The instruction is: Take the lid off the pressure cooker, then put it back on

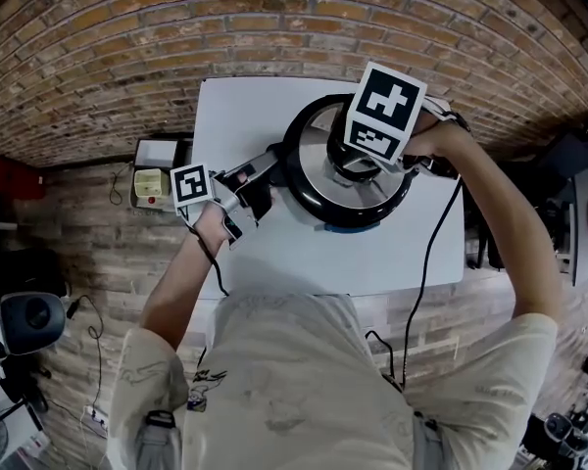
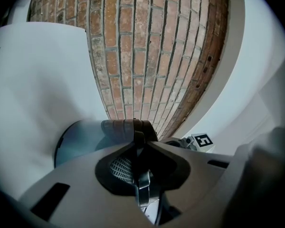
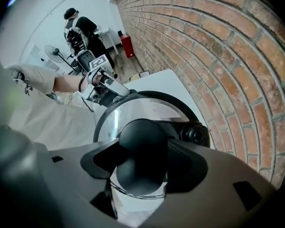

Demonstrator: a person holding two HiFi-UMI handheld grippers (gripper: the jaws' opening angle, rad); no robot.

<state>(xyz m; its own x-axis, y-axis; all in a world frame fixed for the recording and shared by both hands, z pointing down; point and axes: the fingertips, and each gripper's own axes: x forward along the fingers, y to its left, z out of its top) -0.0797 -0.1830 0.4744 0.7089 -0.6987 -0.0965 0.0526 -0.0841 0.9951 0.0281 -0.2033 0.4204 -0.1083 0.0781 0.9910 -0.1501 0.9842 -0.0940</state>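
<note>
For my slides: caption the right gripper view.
Right tool grips the black knob of the lid on the pressure cooker.

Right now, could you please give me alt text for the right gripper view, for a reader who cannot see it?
The right gripper clasps the black knob of the pressure cooker lid, seen from above on a white table. Beyond the lid, the left gripper reaches its far edge, and a brick wall runs along the right.

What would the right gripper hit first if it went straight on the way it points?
The black knob of the lid. The right gripper points down at it, and the knob already sits between its jaws, apparently gripped. Below the knob there is only the lid itself.
</note>
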